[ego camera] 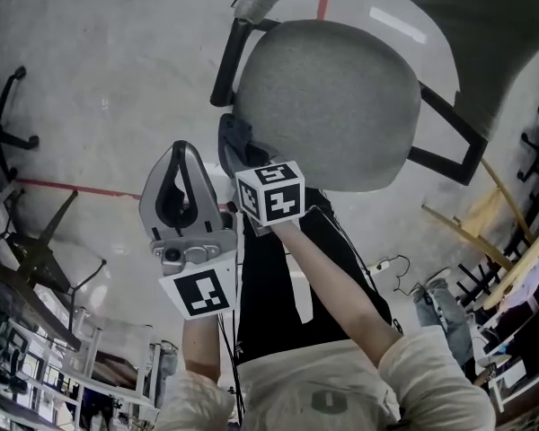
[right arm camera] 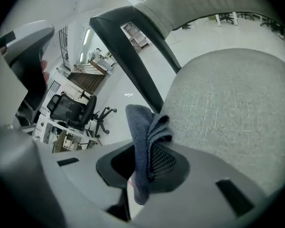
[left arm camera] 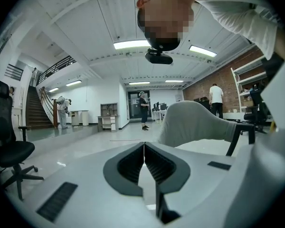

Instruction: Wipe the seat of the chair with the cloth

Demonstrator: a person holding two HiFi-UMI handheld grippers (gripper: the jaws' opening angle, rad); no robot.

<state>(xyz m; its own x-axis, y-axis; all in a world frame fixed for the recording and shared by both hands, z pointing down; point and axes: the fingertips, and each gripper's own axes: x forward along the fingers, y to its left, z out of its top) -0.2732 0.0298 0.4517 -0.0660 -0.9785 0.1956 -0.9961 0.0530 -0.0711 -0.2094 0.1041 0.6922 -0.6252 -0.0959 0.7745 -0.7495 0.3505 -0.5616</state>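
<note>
The chair's grey fabric seat (ego camera: 328, 106) fills the upper middle of the head view, with its backrest (ego camera: 485, 25) behind to the right. My right gripper (ego camera: 235, 142) sits at the seat's near left edge, its marker cube (ego camera: 271, 193) facing up. In the right gripper view it (right arm camera: 142, 158) is shut on a folded blue-grey cloth (right arm camera: 141, 132), which hangs just off the seat (right arm camera: 228, 108) beside the black armrest post (right arm camera: 133, 65). The cloth is hidden in the head view. My left gripper (ego camera: 181, 155) is held left of the chair, shut (left arm camera: 144, 145) with nothing between its fingers.
Black office chair bases stand at the left (ego camera: 0, 124) and stacked furniture at the right (ego camera: 512, 241). A red line (ego camera: 72, 189) crosses the floor. In the left gripper view a black chair (left arm camera: 9, 151), stairs (left arm camera: 35, 110) and distant people (left arm camera: 143, 109) show.
</note>
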